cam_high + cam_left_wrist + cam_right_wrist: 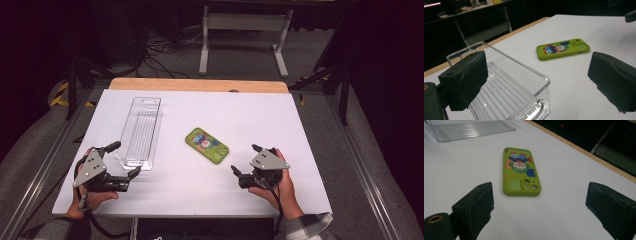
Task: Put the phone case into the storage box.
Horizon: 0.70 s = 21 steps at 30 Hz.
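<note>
A green phone case (pixel 206 145) with a cartoon print lies flat near the middle of the white table (pixel 250 112); it also shows as the phone case (pixel 563 48) and phone case (pixel 520 171). A clear plastic tray (pixel 140 131) lies lengthwise left of it, seen close as the tray (pixel 509 90) and far off as the tray (pixel 471 129). My left gripper (pixel 122 159) rests open at the tray's near end, nothing between its jaws. My right gripper (pixel 246 160) stands open just short of the case, aimed at it, holding nothing.
The white board lies on a wooden tabletop (pixel 200 84) whose far edge shows. A white metal frame (pixel 245 30) and cables stand on the floor beyond. Dark rails run along both sides of the table.
</note>
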Tool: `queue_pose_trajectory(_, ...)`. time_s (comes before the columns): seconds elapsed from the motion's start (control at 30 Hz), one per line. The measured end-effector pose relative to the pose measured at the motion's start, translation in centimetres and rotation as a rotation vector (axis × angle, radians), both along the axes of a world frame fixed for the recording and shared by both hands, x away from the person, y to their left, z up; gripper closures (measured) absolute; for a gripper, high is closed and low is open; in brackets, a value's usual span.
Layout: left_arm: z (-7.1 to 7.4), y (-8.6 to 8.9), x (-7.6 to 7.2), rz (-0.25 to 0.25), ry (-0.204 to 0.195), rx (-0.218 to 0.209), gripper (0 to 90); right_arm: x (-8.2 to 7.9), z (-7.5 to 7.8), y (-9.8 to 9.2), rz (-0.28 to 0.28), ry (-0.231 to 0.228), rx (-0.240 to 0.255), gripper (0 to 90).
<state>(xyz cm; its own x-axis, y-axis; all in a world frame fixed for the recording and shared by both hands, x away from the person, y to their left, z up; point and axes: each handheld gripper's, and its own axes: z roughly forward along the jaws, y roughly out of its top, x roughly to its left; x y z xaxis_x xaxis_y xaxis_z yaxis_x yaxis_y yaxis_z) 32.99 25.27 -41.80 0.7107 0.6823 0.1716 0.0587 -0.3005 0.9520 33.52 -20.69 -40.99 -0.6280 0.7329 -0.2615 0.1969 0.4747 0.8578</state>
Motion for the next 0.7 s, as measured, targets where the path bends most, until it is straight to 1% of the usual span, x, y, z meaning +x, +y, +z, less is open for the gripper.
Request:
queue_pose_trajectory(0.03,0.0,0.0,0.1,-0.003,-0.001,0.004,3.6,0.2,-0.2,-0.1,-0.003,0.021,-0.001,8.7)
queue_pose_trajectory(0.07,-0.1,0.1,0.1,-0.009,0.003,0.003,3.6,0.5,-0.3,-0.1,-0.007,0.030,-0.018,8.7)
queue_pose_trajectory(0.1,-0.2,0.0,0.1,-0.011,0.009,-0.006,3.6,0.6,-0.4,-0.2,-0.005,0.038,-0.014,8.7)
queue_pose_trajectory(0.17,-0.3,0.1,0.1,-0.012,0.020,0.018,3.2,0.8,-0.5,-0.2,-0.007,0.058,-0.009,8.6)
queue_pose_trajectory(0.2,-0.4,0.1,0.1,-0.014,0.022,0.019,3.2,1.0,-0.5,-0.3,-0.003,0.069,-0.006,8.5)
queue_pose_trajectory(0.23,-0.5,0.2,0.1,-0.027,0.023,0.023,3.1,1.1,-0.5,-0.3,-0.001,0.078,0.000,8.5)
queue_pose_trajectory(0.27,-0.5,0.2,0.1,-0.031,0.026,0.035,3.1,1.4,-0.5,-0.2,-0.002,0.086,-0.004,8.4)
queue_pose_trajectory(0.3,-0.6,0.2,0.1,-0.037,0.031,0.037,3.0,1.5,-0.5,-0.2,0.001,0.091,-0.007,8.3)
queue_pose_trajectory(0.37,-0.8,0.2,0.2,-0.036,0.040,0.052,2.9,2.1,-0.5,0.0,-0.004,0.115,-0.025,9.1)
queue_pose_trajectory(0.4,-0.9,0.2,0.2,-0.034,0.042,0.054,3.0,2.5,-0.5,0.2,-0.001,0.149,-0.046,11.5)
queue_pose_trajectory(0.43,-0.9,0.2,0.2,-0.029,0.051,0.054,3.0,2.8,-0.4,0.3,-0.004,0.175,-0.060,11.1)
queue_pose_trajectory(0.47,-1.0,0.2,0.2,-0.029,0.049,0.052,2.9,3.2,-0.3,0.5,-0.016,0.215,-0.065,10.7)
queue_pose_trajectory(0.53,-0.9,0.2,0.1,-0.033,0.042,0.067,2.8,3.7,0.1,0.7,0.003,0.243,-0.054,10.3)
queue_pose_trajectory(0.57,-0.9,0.2,0.1,-0.033,0.042,0.067,2.8,3.7,0.1,0.7,0.003,0.243,-0.054,10.3)
queue_pose_trajectory(0.63,-0.8,0.1,0.1,-0.028,0.033,0.081,2.8,4.5,0.5,1.2,0.000,0.264,-0.078,8.8)
queue_pose_trajectory(0.7,-1.0,-0.1,0.1,-0.026,0.044,0.083,2.8,5.2,0.7,1.5,0.009,0.301,-0.093,8.2)
